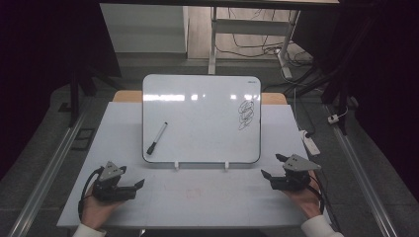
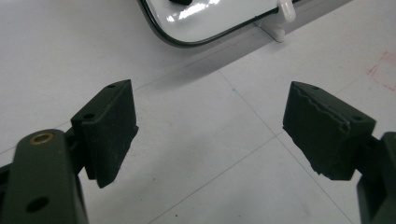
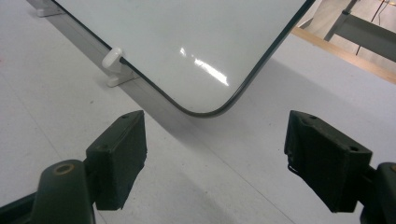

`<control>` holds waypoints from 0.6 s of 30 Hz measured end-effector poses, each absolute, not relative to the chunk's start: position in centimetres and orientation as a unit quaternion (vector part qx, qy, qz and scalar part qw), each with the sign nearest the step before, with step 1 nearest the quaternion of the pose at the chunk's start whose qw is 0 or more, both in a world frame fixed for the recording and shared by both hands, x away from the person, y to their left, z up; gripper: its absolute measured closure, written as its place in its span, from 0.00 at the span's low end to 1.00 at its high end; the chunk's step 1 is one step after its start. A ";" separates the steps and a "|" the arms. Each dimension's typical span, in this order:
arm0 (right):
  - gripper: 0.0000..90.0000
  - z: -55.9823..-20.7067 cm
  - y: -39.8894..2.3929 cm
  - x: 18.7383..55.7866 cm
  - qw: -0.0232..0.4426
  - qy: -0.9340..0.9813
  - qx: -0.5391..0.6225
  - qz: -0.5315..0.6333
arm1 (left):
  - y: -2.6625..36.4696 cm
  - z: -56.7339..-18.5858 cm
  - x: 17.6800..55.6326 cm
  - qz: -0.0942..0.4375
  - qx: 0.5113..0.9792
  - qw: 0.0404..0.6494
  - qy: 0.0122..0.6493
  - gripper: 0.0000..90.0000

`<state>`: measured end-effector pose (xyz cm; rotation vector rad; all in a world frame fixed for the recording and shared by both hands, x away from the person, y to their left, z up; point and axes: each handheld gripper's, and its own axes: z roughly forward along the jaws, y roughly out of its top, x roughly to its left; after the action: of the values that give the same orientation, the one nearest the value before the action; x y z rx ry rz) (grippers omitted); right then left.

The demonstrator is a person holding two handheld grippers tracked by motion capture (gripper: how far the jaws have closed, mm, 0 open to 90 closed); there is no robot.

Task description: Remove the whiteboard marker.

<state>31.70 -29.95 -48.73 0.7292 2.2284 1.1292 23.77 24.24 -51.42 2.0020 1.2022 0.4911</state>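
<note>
Hands hold two claws low on the white table (image 1: pixel 197 197). At seven o'clock the left claw (image 1: pixel 136 185) has its jaws wide apart, holding nothing. At five o'clock the right claw (image 1: pixel 272 168) is wide too, holding nothing. Past them, in the middle, lies the whiteboard (image 1: pixel 197 128). A black pen (image 1: pixel 157 138) rests on it toward nine o'clock. Black scribbles (image 1: pixel 246 114) sit toward two o'clock.

In the left claw view the picture's top edge cuts the whiteboard (image 2: pixel 205 21) down to one corner, and the marker (image 2: pixel 180 2) to a black stub. The scribble (image 1: pixel 247 114) on the board is too small to read. Both forearms run off the bottom edge.
</note>
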 end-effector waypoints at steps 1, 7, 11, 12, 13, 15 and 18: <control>0.23 -48.7 -29.9 31.7 0.267 0.824 0.272 0.419 | 24.2 -51.3 23.9 0.193 0.780 0.367 0.468 0.20; 0.24 -48.6 -29.8 31.7 0.268 0.823 0.277 0.418 | 23.9 -50.2 24.8 0.202 0.781 0.363 0.467 0.19; 0.25 -48.5 -29.7 31.7 0.265 0.822 0.279 0.420 | 23.3 -48.5 25.9 0.212 0.782 0.362 0.461 0.19; 0.25 -48.4 -29.7 31.7 0.265 0.822 0.278 0.420 | 23.2 -48.2 26.1 0.214 0.782 0.363 0.459 0.19; 0.25 -48.4 -29.6 31.7 0.265 0.823 0.277 0.419 | 23.0 -48.0 26.4 0.215 0.781 0.365 0.459 0.20; 0.25 -48.4 -29.6 31.7 0.264 0.824 0.278 0.419 | 22.6 -47.4 26.8 0.218 0.783 0.365 0.455 0.20; 0.25 -48.5 -29.5 31.7 0.261 0.825 0.277 0.418 | 21.9 -46.6 27.6 0.223 0.786 0.366 0.445 0.22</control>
<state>31.74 -29.48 -48.48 0.7506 2.2340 1.1305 27.63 21.95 -46.61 2.0206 1.1450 0.5724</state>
